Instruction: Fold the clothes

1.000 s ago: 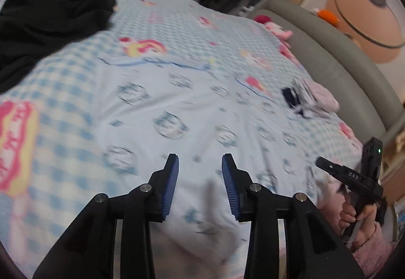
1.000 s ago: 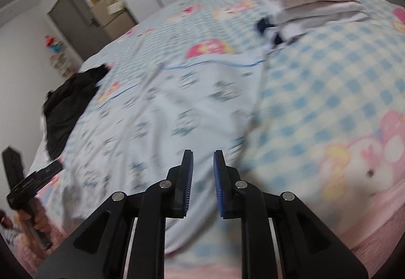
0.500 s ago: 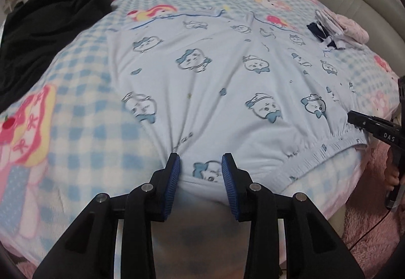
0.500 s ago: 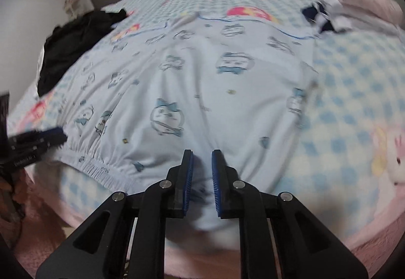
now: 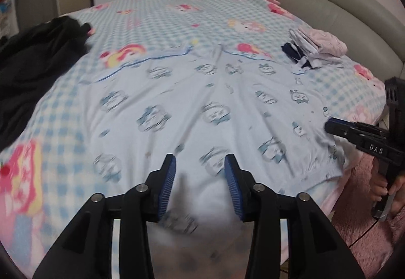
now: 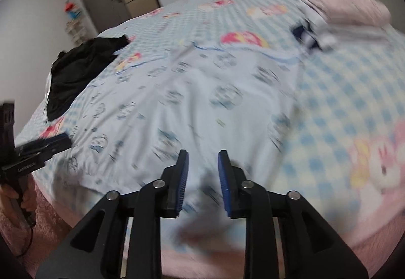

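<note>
The pale blue trousers are lying spread flat on the bed, waistband at the near edge and legs running away toward the headboard. The left hand-held gripper is hanging just over the waistband with its jaws standing apart; they have just been opening, and although cloth is showing between the blue pads, they are not pressing on it. The right hand-held gripper is doing much the same at the other end of the waistband: its jaws have just been opening too, to a narrower gap, with fabric beneath them but nothing pinched. Each tool is showing in the other's view at the side edge of the garment, held by a hand.

Farther out, a black garment is lying crumpled at the left side of the bed, well apart from the trousers, and a small stack of folded clothes is sitting near the headboard on the right.

The step in hand looks like letting go after laying and smoothing the trousers out. The next move probably calls for taking hold of one side and carrying it across onto the other leg, keeping the cloth taut enough that it is not bunching along the centre seam.
</note>
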